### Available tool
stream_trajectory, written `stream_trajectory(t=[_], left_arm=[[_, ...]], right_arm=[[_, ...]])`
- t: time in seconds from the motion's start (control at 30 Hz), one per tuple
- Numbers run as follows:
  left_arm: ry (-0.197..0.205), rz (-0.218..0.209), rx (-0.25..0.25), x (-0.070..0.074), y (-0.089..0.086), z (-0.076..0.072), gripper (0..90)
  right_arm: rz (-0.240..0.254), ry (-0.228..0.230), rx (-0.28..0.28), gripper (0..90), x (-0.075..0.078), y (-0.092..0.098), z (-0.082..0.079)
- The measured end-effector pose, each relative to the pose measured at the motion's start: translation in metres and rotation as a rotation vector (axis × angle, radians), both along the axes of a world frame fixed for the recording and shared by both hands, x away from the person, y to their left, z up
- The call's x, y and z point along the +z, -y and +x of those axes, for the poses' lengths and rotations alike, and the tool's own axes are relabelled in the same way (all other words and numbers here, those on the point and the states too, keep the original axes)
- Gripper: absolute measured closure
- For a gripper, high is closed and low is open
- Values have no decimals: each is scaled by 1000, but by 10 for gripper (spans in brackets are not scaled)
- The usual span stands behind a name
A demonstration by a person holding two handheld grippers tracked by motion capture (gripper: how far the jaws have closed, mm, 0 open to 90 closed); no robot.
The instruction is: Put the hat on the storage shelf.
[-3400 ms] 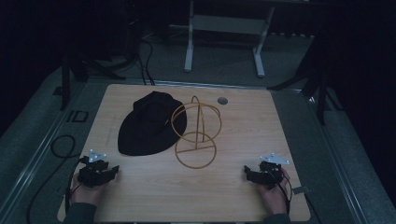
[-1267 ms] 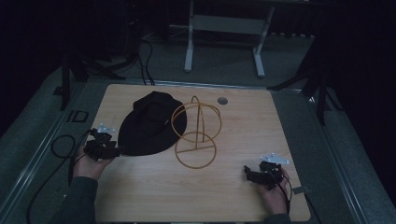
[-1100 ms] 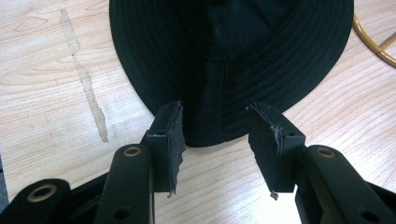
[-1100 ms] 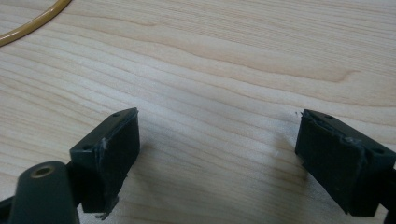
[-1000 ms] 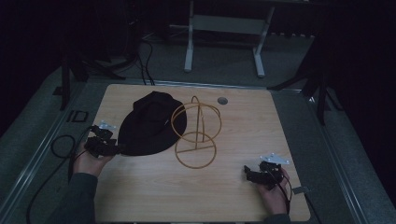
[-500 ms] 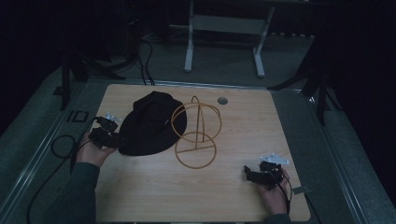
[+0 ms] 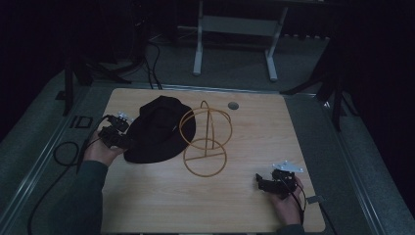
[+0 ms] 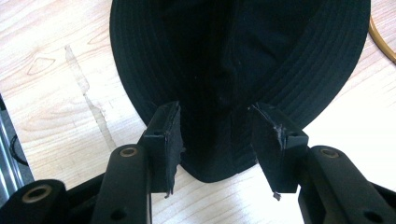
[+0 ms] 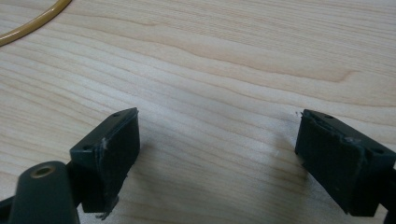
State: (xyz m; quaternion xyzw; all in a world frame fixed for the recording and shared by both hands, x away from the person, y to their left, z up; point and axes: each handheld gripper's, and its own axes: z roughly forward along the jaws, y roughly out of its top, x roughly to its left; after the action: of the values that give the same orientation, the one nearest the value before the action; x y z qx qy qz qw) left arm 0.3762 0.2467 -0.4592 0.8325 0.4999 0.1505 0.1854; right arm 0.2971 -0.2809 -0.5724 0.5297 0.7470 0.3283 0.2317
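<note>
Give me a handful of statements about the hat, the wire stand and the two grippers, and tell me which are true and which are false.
1. The black hat lies flat on the table, not on the wire stand. True.
2. The left gripper has its jaws clamped shut on the hat's brim. False: the jaws stand apart, with the brim's edge between them and the pads not pressing on it.
3. The right gripper is open over bare wood. True.
4. The right gripper holds the wire stand. False: it sits near the table's front edge, apart from the stand.
5. The hat lies to the right of the stand in the high view. False: it lies to its left.
</note>
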Motion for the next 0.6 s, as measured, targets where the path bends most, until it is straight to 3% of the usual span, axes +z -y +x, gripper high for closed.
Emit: stream_trajectory(t=[0.6], left_arm=[[-50, 52, -46, 20, 19, 31, 530]], right_arm=[[0, 0, 0, 137, 0, 0, 0]])
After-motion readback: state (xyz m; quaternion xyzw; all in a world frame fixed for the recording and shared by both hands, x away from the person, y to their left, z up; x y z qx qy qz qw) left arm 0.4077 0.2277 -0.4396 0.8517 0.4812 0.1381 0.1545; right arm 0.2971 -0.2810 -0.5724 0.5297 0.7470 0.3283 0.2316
